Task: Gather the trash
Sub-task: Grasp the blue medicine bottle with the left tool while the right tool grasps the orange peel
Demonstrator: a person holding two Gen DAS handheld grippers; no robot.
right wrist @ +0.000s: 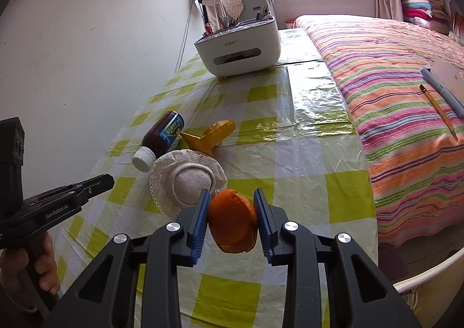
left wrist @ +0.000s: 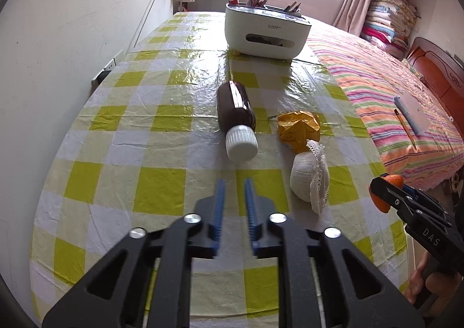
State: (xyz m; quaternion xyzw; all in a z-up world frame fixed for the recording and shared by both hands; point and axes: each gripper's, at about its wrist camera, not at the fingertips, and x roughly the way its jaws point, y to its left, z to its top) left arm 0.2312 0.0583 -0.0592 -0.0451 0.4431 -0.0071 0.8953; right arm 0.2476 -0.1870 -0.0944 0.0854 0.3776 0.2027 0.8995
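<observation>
My right gripper is shut on an orange peel and holds it above the table's near right part; the peel also shows in the left wrist view. My left gripper is open with a narrow gap and empty, just short of a brown bottle that lies on its side, white cap toward me. A crumpled yellow wrapper and a white lace-edged bundle lie right of the bottle. All three show in the right wrist view: bottle, wrapper, bundle.
The table has a yellow-and-white checked plastic cloth. A white desk organiser with pens stands at the far end. A striped bed runs along the right edge, with a pen and pencil on it. A white wall is on the left.
</observation>
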